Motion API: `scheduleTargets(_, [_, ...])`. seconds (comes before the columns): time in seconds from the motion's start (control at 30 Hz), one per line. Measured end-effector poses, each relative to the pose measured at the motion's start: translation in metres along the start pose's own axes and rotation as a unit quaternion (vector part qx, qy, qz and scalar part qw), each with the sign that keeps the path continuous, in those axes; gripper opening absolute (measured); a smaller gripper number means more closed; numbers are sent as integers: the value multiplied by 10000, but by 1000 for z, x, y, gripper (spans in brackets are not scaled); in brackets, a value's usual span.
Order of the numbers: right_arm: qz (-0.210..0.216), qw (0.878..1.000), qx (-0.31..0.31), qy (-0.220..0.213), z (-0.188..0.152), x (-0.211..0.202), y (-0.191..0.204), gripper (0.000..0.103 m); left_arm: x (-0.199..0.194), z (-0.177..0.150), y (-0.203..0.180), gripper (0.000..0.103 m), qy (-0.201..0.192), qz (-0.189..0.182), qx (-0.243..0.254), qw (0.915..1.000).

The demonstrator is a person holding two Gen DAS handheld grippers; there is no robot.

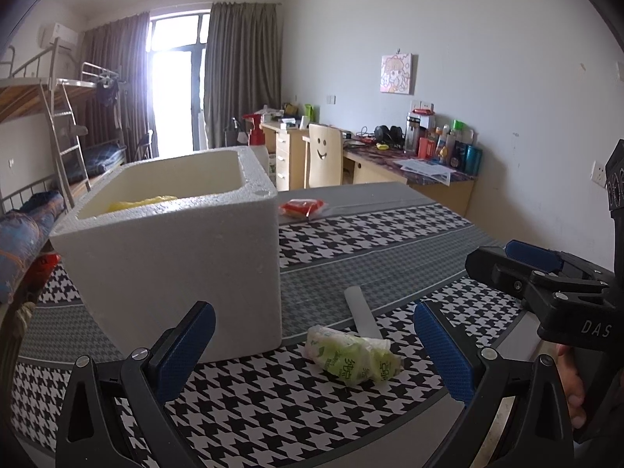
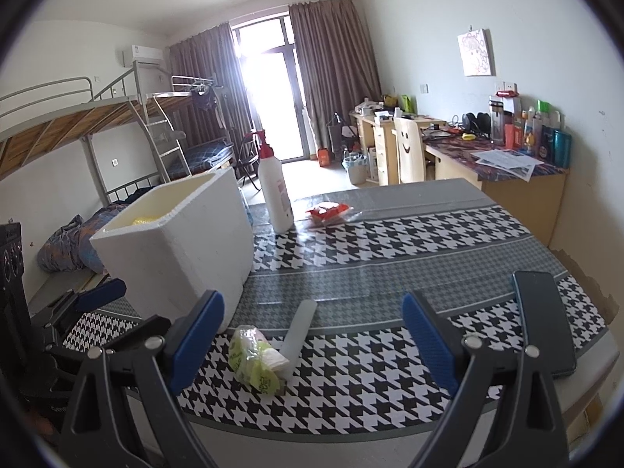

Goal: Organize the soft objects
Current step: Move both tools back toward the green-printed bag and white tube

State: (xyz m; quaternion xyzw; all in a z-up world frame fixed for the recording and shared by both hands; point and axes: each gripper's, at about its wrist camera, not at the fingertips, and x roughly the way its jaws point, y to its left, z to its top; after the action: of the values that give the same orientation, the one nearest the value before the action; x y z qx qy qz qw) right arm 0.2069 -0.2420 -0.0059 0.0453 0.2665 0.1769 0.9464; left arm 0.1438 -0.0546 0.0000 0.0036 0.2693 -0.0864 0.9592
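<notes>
A green-printed soft tissue pack [image 1: 353, 355] [image 2: 255, 358] lies on the houndstooth table just ahead of both grippers. Left of it stands a white foam box [image 1: 175, 241] [image 2: 183, 245] with a yellow soft item [image 1: 140, 202] inside. A red soft packet [image 1: 302, 208] [image 2: 327, 210] rests farther back on the table. My left gripper [image 1: 314, 312] is open, and the pack sits between its fingers toward the right one. My right gripper [image 2: 312, 304] is open too, with the pack near its left finger. Neither gripper holds anything.
A pale flat strip [image 1: 360, 312] [image 2: 300, 327] lies against the pack. Behind the box stands a white pump bottle with a red top [image 2: 275, 187]. A dark phone [image 2: 546, 319] lies at the table's right edge. Bunk beds, a desk and a chair stand beyond.
</notes>
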Motion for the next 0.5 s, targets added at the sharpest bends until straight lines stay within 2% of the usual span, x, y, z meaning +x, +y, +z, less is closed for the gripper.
scheduleTargets(0.5, [-31,9997,14,257,-9,10,-4,95,17,-11,-3,102,260,73,16,9996])
